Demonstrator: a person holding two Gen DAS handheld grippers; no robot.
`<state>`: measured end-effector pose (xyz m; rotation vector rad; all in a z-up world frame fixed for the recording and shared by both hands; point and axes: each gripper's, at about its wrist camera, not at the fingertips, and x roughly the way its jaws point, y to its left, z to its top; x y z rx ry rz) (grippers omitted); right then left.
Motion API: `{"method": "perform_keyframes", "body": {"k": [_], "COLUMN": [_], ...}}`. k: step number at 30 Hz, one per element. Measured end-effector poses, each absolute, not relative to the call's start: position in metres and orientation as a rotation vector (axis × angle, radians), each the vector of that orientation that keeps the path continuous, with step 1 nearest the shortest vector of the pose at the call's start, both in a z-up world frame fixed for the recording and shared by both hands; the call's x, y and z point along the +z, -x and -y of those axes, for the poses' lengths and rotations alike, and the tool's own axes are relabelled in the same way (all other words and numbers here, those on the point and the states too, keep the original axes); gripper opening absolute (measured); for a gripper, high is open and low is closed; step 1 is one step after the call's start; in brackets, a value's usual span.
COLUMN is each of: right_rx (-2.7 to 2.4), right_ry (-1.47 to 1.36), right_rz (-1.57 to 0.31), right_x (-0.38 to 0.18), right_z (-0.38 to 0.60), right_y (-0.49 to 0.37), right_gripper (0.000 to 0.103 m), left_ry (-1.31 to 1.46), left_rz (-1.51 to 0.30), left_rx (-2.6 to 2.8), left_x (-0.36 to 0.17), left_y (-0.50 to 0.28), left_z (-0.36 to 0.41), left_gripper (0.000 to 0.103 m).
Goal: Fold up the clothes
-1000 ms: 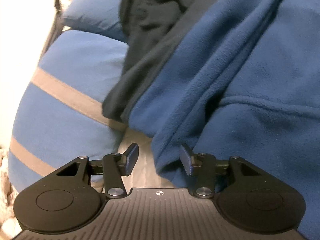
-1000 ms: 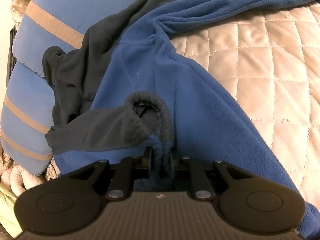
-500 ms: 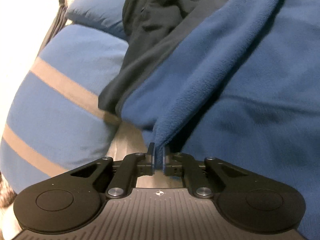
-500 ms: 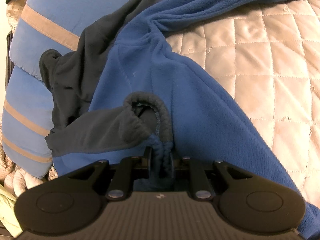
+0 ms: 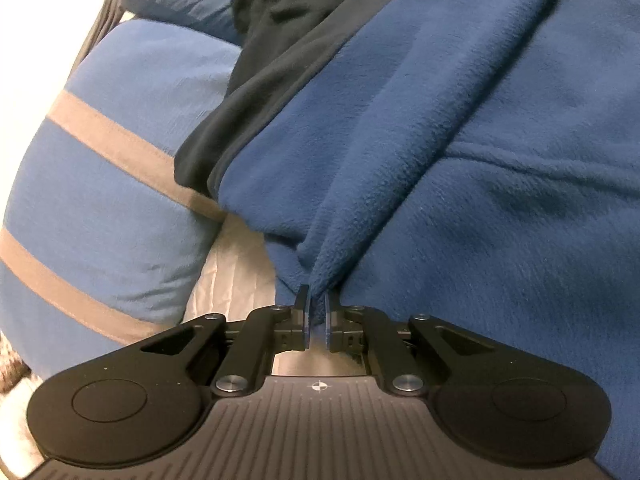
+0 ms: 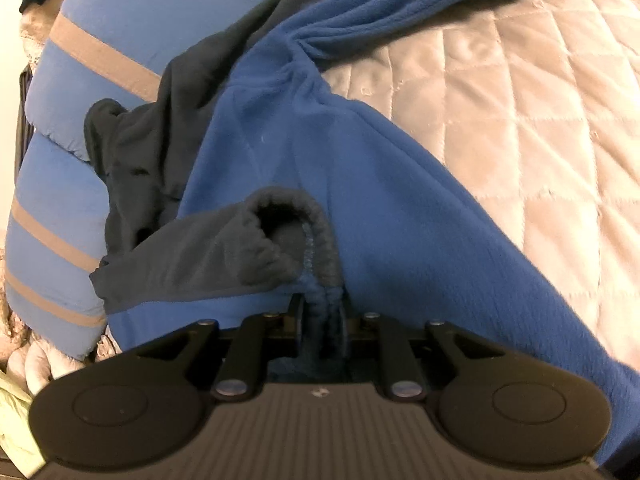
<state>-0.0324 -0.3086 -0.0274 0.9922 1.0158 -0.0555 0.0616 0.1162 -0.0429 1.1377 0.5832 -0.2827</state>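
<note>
Both the left gripper [image 5: 317,322] and right gripper [image 6: 320,334] pinch the blue fleece [image 6: 360,184], seemingly ready to lift and spread it over the quilt [image 6: 520,100].

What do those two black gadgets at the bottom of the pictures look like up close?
Both look alike. The left gripper and the right gripper each have a wide matte black body with fine ribbed grooves, a small round crosshair mark in the middle and a round disc on each side. Black hinged link arms with silver rivets carry two thin flat fingers, bluish along their edges. No cables, hands or sleeves show.
</note>
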Motion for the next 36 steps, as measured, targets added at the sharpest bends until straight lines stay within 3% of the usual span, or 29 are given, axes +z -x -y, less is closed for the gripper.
{"method": "perform_keyframes", "body": {"k": [2,4,13,15,17,26,32,33,36], "right_rx": [-0.048,-0.041,-0.028,-0.026,-0.017,0.143,-0.032,-0.054,-0.067], "right_ry": [-1.02,-1.053,-1.032,-1.001,-0.959,-0.745,-0.796,-0.813,-0.854], "right_rz": [-1.016,-1.001,-0.923,-0.898,-0.876,-0.582,-0.805,-0.855,-0.925], "right_x": [-0.029,-0.03,-0.028,-0.024,-0.018,0.055,0.013,0.002,-0.018], "right_z": [0.311,0.315,0.316,0.314,0.311,0.312,0.328,0.33,0.335], "right_y": [0.032,0.032,0.009,0.007,0.007,-0.004,-0.033,-0.036,-0.04], "right_gripper": [0.047,0.054,0.067,0.064,0.017,0.014,0.014,0.014,0.017], "left_ry": [-1.139,-1.138,-1.104,-1.094,-1.098,-1.102,-1.087,-1.088,-1.05], "left_rz": [-0.583,-0.58,-0.579,-0.576,-0.573,-0.524,-0.527,-0.521,-0.511], "left_rx": [-0.273,-0.268,-0.26,-0.262,-0.259,-0.259,-0.302,-0.298,-0.267], "left_x": [-0.044,-0.045,-0.042,-0.042,-0.042,-0.035,-0.038,-0.04,-0.036], "left_y": [-0.062,-0.062,-0.064,-0.065,-0.062,-0.057,-0.05,-0.05,-0.051], "left_z": [-0.115,-0.115,-0.117,-0.118,-0.117,-0.118,-0.117,-0.119,-0.123], "left_gripper": [0.007,0.007,0.007,0.007,0.007,0.008,0.011,0.014,0.036]}}
